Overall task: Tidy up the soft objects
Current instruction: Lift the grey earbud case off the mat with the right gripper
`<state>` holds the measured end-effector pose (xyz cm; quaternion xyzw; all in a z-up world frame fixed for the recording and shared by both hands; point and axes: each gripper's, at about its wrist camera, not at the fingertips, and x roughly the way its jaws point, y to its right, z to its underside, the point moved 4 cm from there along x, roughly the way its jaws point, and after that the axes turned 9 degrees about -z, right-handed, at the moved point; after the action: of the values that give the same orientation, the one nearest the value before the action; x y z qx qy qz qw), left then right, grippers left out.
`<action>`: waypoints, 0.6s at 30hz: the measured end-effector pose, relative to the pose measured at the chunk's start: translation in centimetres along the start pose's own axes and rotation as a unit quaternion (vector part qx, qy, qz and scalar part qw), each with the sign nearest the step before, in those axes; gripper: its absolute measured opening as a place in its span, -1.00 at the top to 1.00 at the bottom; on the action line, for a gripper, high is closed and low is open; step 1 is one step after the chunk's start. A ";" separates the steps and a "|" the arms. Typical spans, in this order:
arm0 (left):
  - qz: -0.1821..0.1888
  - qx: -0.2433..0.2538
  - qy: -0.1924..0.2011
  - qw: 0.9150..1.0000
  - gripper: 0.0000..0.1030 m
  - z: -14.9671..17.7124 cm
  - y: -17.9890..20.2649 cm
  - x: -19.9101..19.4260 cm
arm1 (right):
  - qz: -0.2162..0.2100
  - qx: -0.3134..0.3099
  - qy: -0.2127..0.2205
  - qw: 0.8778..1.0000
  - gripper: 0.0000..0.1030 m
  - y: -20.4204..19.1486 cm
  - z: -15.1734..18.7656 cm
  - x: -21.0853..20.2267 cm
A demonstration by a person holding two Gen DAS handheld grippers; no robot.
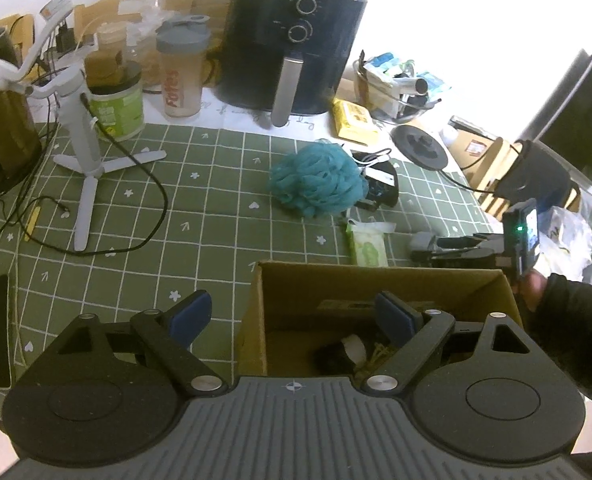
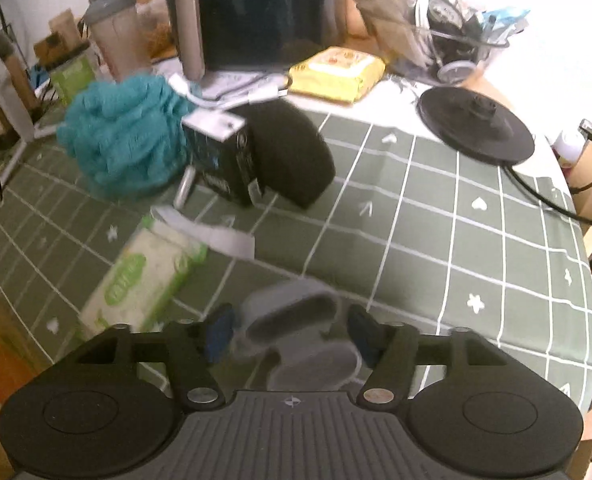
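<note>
Now | green grid tablecloth [image 1: 216,216] | cluttered w/ air fryer [image 1: 292,40], cardboard box [image 1: 375,280]

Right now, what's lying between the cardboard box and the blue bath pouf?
In the left wrist view, a green-and-white wipes pack lies between the cardboard box and the blue bath pouf; otherwise only green checked tablecloth.

The box [image 1: 375,280] sits at the near edge of the table [image 1: 200,216]. Things lie in it, too dark to tell. Just past its far wall lies the wipes pack [image 1: 367,245]. Farther back is the pouf [image 1: 317,180], with a pouch [image 1: 381,184] touching its right side. The tripod [image 1: 86,152] stands on the left. The fryer [image 1: 292,40] stands far back.
</note>
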<state>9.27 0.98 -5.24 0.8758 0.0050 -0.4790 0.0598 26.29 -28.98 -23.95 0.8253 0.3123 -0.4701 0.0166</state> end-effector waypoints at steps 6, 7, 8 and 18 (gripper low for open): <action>0.004 0.009 0.002 1.000 -0.74 -0.5 0.4 0.1 | -0.012 -0.016 -0.009 1.000 -0.61 -0.2 0.8 0.0; 0.004 0.010 0.002 1.000 -0.74 -0.6 0.3 0.2 | -0.014 -0.029 -0.013 0.999 -0.61 -0.3 0.8 0.0; 0.004 0.011 0.002 1.000 -0.74 -0.7 0.4 0.3 | -0.015 -0.041 -0.019 0.999 -0.62 -0.4 0.7 0.1; 0.004 0.018 0.007 1.000 -0.74 -1.4 0.7 0.4 | -0.022 -0.142 -0.057 0.988 -0.60 -0.7 0.1 1.8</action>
<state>10.70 0.45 -4.73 0.8800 -0.0065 -0.4728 0.0459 26.49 -27.53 -25.17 0.7794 0.3923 -0.4676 0.1413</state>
